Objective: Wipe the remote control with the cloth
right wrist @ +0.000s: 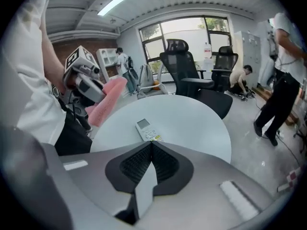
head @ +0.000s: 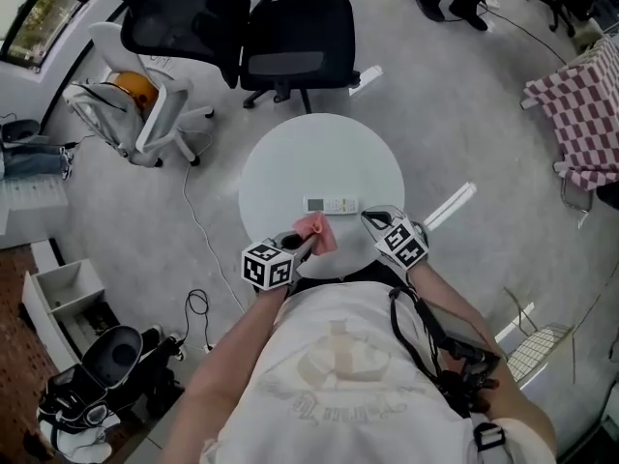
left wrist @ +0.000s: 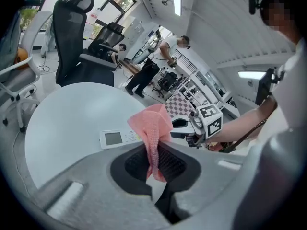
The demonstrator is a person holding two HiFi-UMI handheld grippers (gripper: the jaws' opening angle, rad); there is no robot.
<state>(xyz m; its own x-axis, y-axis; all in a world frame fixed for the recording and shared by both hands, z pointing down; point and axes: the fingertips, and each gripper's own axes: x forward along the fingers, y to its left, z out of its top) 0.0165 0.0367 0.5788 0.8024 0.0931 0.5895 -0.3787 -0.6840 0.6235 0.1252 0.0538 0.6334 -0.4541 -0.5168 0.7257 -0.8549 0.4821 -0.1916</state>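
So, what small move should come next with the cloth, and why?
Probably ease the left gripper forward and down so the pink cloth lands on the remote control. Its jaws are clamped on the cloth, which sits just short of the remote, and the remote lies on the round table with nothing touching it. The right gripper is shut and empty nearby.

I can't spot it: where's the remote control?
Head view: the remote control lies on the round white table, just beyond the pink cloth in the left gripper.
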